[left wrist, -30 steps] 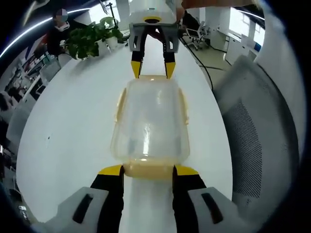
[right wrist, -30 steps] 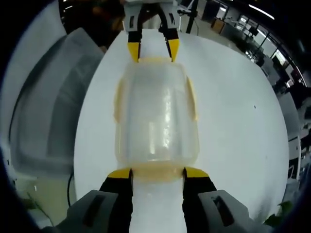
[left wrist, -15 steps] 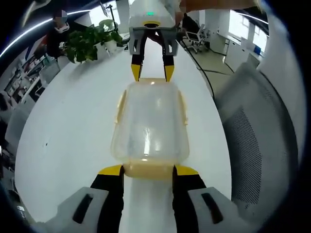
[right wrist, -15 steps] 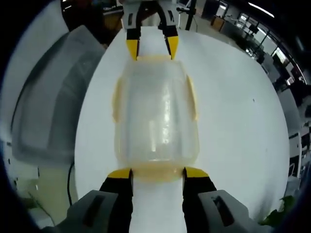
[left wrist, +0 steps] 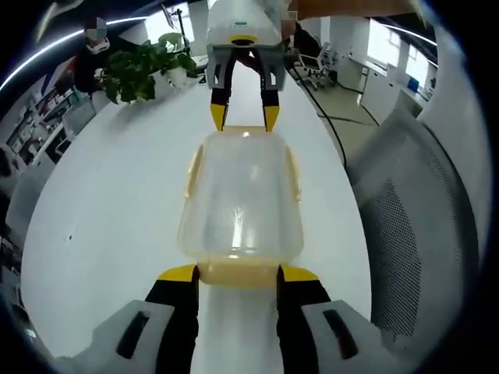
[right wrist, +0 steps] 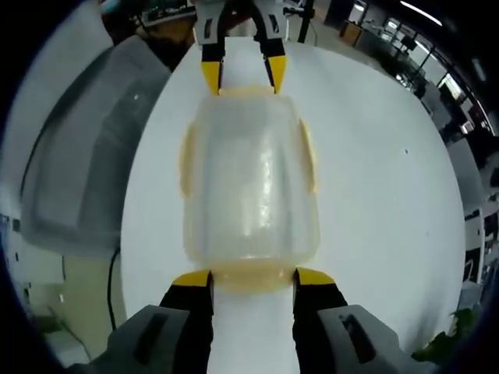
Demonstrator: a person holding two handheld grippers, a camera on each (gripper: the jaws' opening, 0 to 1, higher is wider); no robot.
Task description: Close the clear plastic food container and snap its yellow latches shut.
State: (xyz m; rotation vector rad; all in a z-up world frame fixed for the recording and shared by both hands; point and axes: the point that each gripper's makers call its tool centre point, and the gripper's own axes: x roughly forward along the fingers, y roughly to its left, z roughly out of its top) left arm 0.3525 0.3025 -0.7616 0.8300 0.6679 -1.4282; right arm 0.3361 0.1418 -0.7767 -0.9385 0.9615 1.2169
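Left gripper view, nearest first: your left claw [left wrist: 238, 274] has its yellow tips spread, one at each corner of the near end latch [left wrist: 238, 273] of the clear plastic food container [left wrist: 240, 199]. The tips touch or sit just beside the latch; nothing is pinched between them. Judgement: you place them there to press the flap inward, not to grip.

The container lies lengthwise on the white tabletop [left wrist: 117, 202], lid already seated. Yellow side latches [left wrist: 293, 173] run down both long edges; whether they are snapped, you cannot tell.

At the far end, your right claw [left wrist: 242, 118] meets the opposite end latch with tips likewise apart. Judgement: the two claws face each other so each push is braced by the other and the box does not slide.

Right gripper view confirms it from the other side: right claw [right wrist: 248, 279] spread at its near latch [right wrist: 249, 276], container [right wrist: 249, 175] between, left claw [right wrist: 243, 78] at the far end.

Beyond: a mesh chair [left wrist: 405, 210] beside the tabletop, a potted plant [left wrist: 140, 66] at the far edge, and office desks behind.

Likely step in hand: seating the two end latches. Watch for the box skidding if your pushes are uneven.
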